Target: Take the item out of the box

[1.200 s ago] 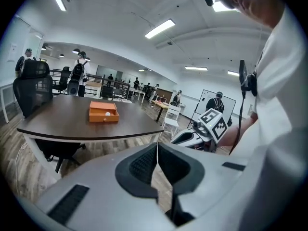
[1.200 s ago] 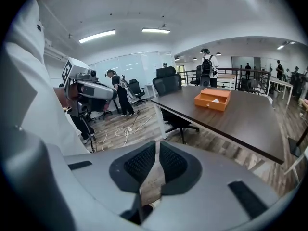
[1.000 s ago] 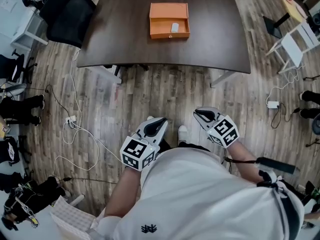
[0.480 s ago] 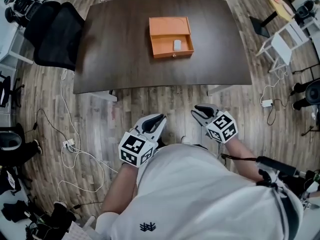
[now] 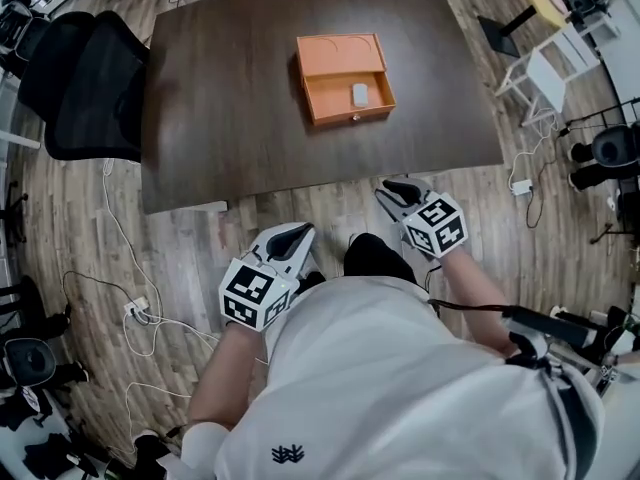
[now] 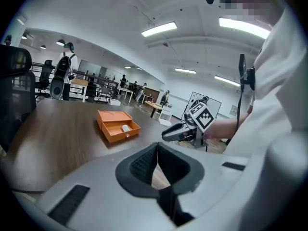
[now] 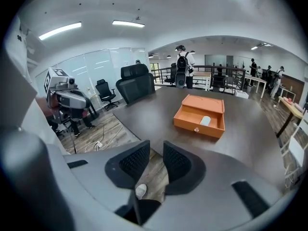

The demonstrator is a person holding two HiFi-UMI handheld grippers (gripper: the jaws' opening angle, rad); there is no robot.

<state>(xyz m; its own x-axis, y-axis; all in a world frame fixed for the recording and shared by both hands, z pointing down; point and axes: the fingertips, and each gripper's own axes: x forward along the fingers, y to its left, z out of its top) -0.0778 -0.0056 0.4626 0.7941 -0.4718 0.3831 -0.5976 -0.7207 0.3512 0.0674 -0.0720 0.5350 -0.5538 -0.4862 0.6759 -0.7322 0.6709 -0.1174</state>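
An orange box (image 5: pixel 340 66) lies on the dark wooden table (image 5: pixel 220 118), its drawer pulled open toward me. A small pale item (image 5: pixel 360 94) rests in the drawer. Both grippers hang in the air at the table's near edge, well short of the box. My left gripper (image 5: pixel 298 232) has its jaws shut with the tips touching and nothing held; its own view shows the box (image 6: pixel 117 125) and the item (image 6: pixel 125 128) far ahead. My right gripper (image 5: pixel 388 187) stands open with an empty gap; its view also shows the box (image 7: pixel 201 115) and the item (image 7: pixel 205 121).
Black office chairs (image 5: pixel 85 78) stand at the table's left end. White furniture (image 5: pixel 545 68) is off to the right. Cables (image 5: pixel 130 303) trail over the wooden floor at my left. Several people stand far back in the room (image 7: pixel 183 64).
I have stepped closer to the table, so it and the box sit nearer in the head view. Both grippers have come forward to the table's front edge.
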